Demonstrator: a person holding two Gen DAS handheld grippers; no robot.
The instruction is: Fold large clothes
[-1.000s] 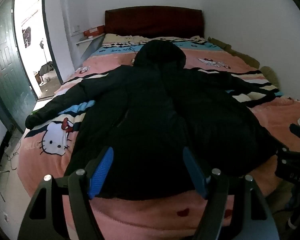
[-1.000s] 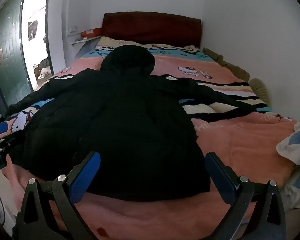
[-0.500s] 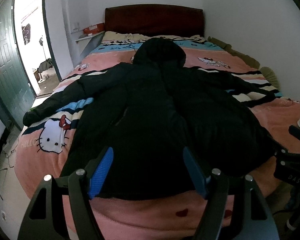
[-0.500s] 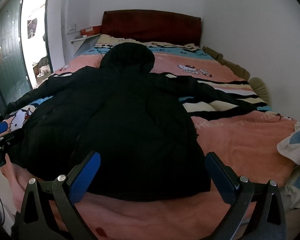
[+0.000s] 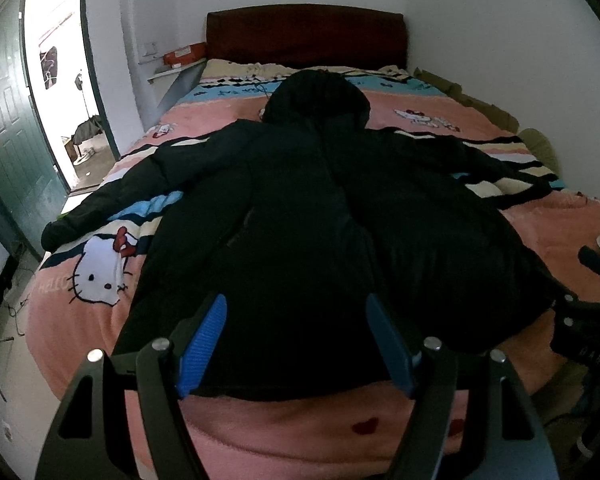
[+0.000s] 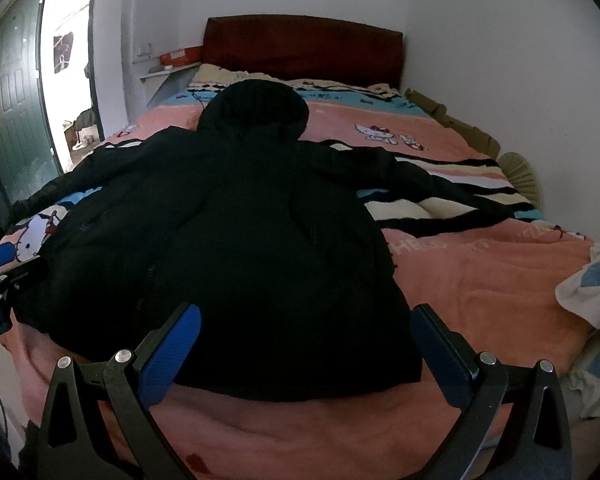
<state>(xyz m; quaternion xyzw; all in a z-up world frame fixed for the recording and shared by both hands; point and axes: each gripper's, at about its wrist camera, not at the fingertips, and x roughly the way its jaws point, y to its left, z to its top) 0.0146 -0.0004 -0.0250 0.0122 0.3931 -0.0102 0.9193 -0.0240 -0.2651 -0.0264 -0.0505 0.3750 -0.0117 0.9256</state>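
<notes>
Black hooded coat [image 5: 300, 216], flat on bed [image 5: 80, 320], long axis hem-to-headboard, hem nearest both spread, empty grippers: left gripper [image 5: 296, 344], right gripper [image 6: 306, 354], equally near.

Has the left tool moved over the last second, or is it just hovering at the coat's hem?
Yes, slightly. The left tool has risen a little: the headboard sits lower in its view. It stays open.

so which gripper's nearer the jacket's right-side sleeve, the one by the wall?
Right. The right gripper hovers open over the hem on that side of the black hooded jacket, whose sleeve stretches toward the wall. The left gripper is over the hem's left half, farther away.
</notes>
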